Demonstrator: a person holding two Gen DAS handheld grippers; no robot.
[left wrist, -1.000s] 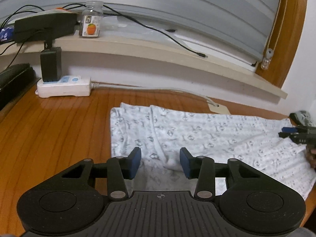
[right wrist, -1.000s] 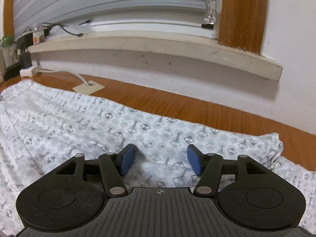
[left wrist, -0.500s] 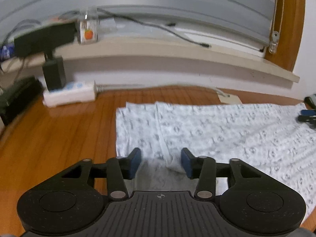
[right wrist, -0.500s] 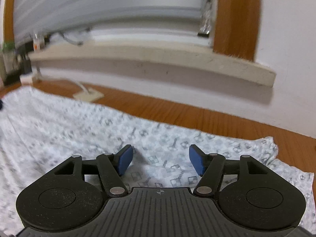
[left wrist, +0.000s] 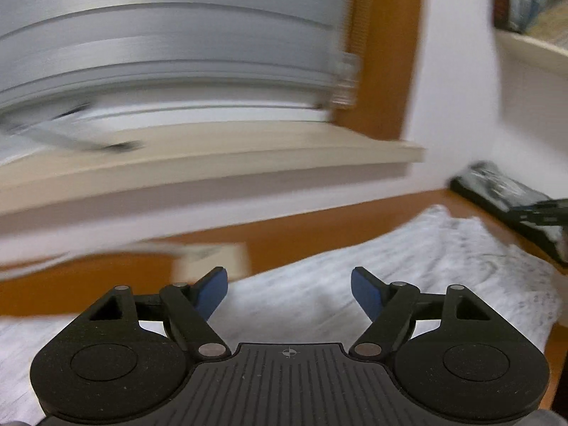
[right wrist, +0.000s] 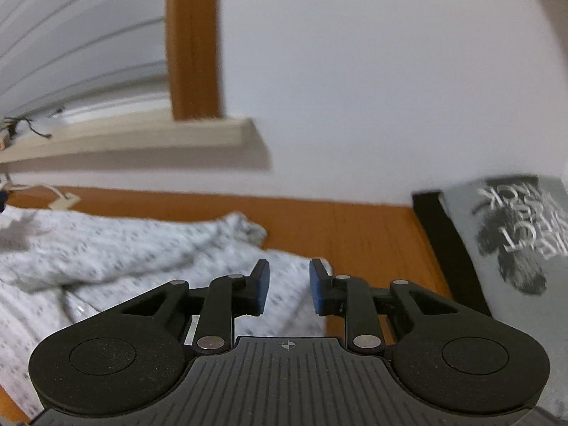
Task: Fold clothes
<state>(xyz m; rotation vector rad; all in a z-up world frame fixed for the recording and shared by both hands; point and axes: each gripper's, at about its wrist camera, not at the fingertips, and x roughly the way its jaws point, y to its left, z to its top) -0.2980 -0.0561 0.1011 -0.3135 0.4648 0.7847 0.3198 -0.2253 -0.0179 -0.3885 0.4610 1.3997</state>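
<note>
The left claw (left wrist: 289, 293) stands wide over the cloth (left wrist: 408, 269), its blue pads spread and nothing pinched between them; its jaws have just been opening, and the fabric only lies beneath. The right claw (right wrist: 287, 291) has just been closing, yet a narrow gap shows between its pads and I see no cloth caught there, so I take it as released too, hovering above the cloth's corner (right wrist: 291, 284).

The cloth, a pale printed garment, lies across the wooden table (right wrist: 372, 234) below the sill (right wrist: 142, 135). Its far end is bunched into a soft heap (right wrist: 245, 229) near the wall, with loose folds towards the left of the right-hand view. A folded grey shirt (right wrist: 514, 248) with dark lettering sits apart on the right, likely set aside there as finished work, so the table's middle stays free for this piece.

Both views are smeared, the left one heavily, which suits hands sweeping across to this end. I judge the pair are lining up on the bunched end: the left spread wide to take a thick fold, the right narrowed for a thin edge at the corner. The fold itself looks not yet taken. A loose, rumpled hem could slip from a shallow pinch.
</note>
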